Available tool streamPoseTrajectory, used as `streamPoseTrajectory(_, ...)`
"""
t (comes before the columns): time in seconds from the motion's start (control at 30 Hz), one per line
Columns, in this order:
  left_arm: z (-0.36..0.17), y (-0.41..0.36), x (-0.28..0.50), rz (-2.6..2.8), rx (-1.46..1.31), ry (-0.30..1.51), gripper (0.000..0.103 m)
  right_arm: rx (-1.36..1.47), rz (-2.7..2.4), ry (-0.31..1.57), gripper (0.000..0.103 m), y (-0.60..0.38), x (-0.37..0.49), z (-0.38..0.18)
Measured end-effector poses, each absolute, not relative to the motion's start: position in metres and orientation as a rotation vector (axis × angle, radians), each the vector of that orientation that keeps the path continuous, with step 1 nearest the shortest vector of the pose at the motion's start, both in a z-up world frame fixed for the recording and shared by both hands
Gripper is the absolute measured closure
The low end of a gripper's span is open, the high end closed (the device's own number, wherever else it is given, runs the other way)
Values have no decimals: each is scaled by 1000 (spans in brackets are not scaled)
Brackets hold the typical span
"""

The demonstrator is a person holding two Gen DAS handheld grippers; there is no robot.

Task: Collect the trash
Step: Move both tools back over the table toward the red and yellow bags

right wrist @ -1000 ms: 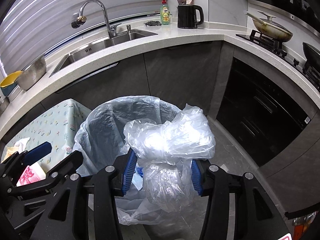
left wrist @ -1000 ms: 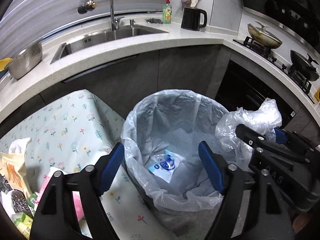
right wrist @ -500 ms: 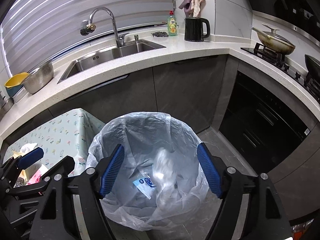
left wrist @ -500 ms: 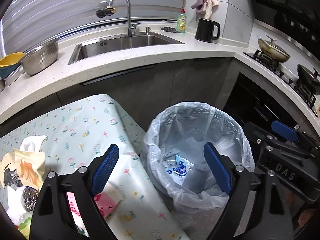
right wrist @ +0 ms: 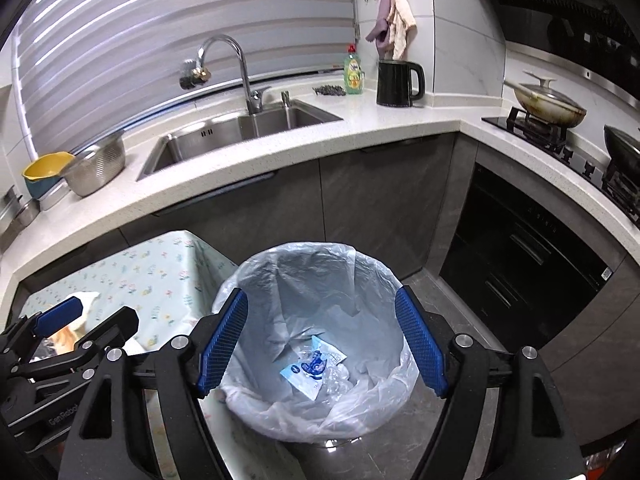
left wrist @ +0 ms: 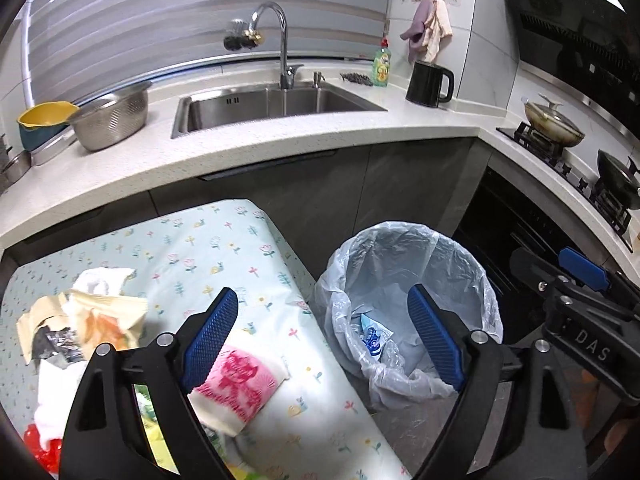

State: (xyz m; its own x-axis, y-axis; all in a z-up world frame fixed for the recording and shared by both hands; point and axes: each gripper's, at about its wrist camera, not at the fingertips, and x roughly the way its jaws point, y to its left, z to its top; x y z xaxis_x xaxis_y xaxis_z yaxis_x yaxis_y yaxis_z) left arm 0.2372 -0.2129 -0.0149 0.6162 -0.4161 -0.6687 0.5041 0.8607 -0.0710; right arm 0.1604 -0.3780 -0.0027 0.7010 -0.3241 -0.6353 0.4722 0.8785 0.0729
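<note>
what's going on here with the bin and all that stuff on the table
A person with a gripper in each hand is clearing trash off the table into the lined bin. The right gripper hangs over the bin, jaws just opened and empty; a clear plastic bag and a blue-and-white wrapper lie inside. The left gripper is open and empty near the wrappers left on the table.

Each hand-held gripper (left wrist: 322, 340) (right wrist: 320, 344) has matte black angular arms with silver round screws, blue ribbed finger pads (left wrist: 210, 336), and white lettering on the body.
</note>
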Motion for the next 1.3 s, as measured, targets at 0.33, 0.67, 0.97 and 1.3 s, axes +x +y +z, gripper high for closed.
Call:
streamPoseTrajectory(0.33, 32, -156, 195, -485, 96, 660, 16, 197, -370, 575, 24, -318, 120, 52)
streamPoseTrajectory(0.67, 48, -78, 155, -389, 75, 650, 15, 154, -285, 553, 19, -252, 86, 77)
streamPoseTrajectory(0.97, 30, -7, 134, -297, 56, 698, 15, 136, -217, 581, 19, -201, 61, 65)
streamPoseTrajectory(1.3, -12, 59, 127, -188, 16, 796, 14, 137, -150, 669, 19, -157, 62, 22)
